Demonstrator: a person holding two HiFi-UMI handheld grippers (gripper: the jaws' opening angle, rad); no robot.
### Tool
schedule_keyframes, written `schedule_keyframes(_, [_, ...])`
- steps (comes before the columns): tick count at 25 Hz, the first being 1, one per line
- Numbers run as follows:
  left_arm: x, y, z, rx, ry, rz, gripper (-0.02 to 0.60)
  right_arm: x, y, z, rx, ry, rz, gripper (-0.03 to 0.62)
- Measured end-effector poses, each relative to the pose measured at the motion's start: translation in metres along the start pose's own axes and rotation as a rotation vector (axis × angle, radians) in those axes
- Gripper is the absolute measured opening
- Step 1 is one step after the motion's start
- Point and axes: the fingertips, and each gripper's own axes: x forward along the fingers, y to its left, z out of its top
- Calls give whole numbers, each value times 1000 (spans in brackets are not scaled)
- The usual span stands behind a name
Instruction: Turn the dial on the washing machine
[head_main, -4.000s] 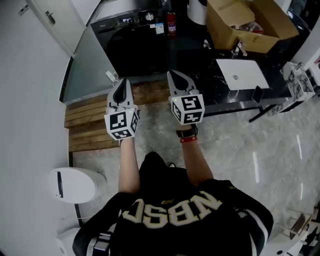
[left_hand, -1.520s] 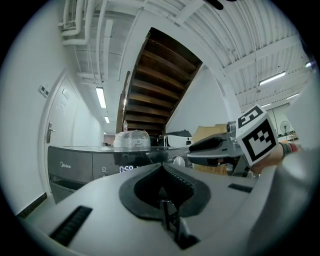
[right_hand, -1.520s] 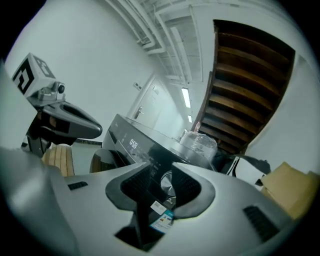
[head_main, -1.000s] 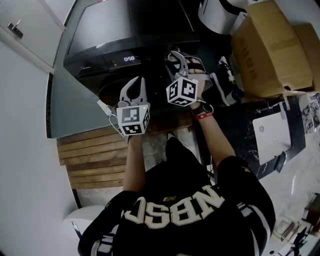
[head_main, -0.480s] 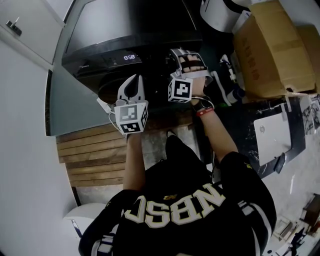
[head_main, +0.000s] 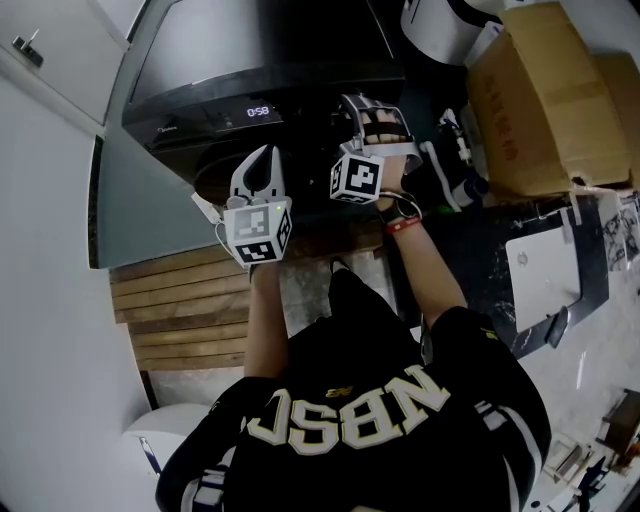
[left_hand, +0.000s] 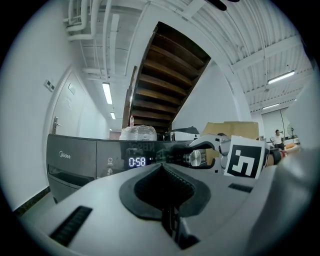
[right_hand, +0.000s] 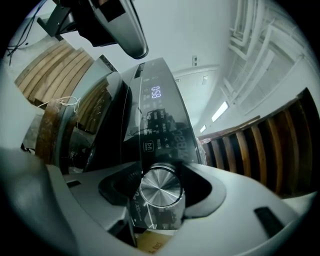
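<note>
The black washing machine (head_main: 260, 60) stands ahead, its lit display (head_main: 258, 112) reading 0:58. Its silver dial (right_hand: 161, 186) sits between the jaws of my right gripper (head_main: 366, 106). A thin dark gap shows on each side of the dial, so the jaws stand open around it. In the left gripper view the dial (left_hand: 196, 157) shows with one right finger above it and one below. My left gripper (head_main: 262, 155) hangs shut and empty in front of the machine's door, to the left of the dial and apart from the panel.
A large cardboard box (head_main: 545, 100) stands to the right of the machine. Wooden slats (head_main: 190, 300) lie on the floor at the lower left. A white flat device (head_main: 545, 275) rests on the dark counter at the right. A white wall (head_main: 40, 150) runs along the left.
Both grippers have come up to the machine's front since four seconds ago. Over the last second the right gripper twisted slightly at the dial and the display reading changed.
</note>
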Motion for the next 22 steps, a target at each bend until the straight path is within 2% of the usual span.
schedule_keyframes(2, [0,1,2,-1,-3,3,14,0,-2,0,52,-9,-11,258])
schedule_keyframes(4, [-1,1,3,0,-4,5,14,-1,-5,-1,150,-31,-16,258])
schedule_keyframes(8, [-3,3,5,5,-8,10,14,-3,-17,-4,504,-117,-10,258])
schedule_keyframes(9, [-3,3,6,7,-9,11,14,-3,-20,-5,560,-126,-11,256])
schedule_keyframes(18, [-8,3,8,7,-14,13,14,-3,-22,-6,620,-106,-25,256])
schedule_keyframes(22, [-7,0,9,6,-17,7,14,-3,-23,-8,678,-105,-31,256])
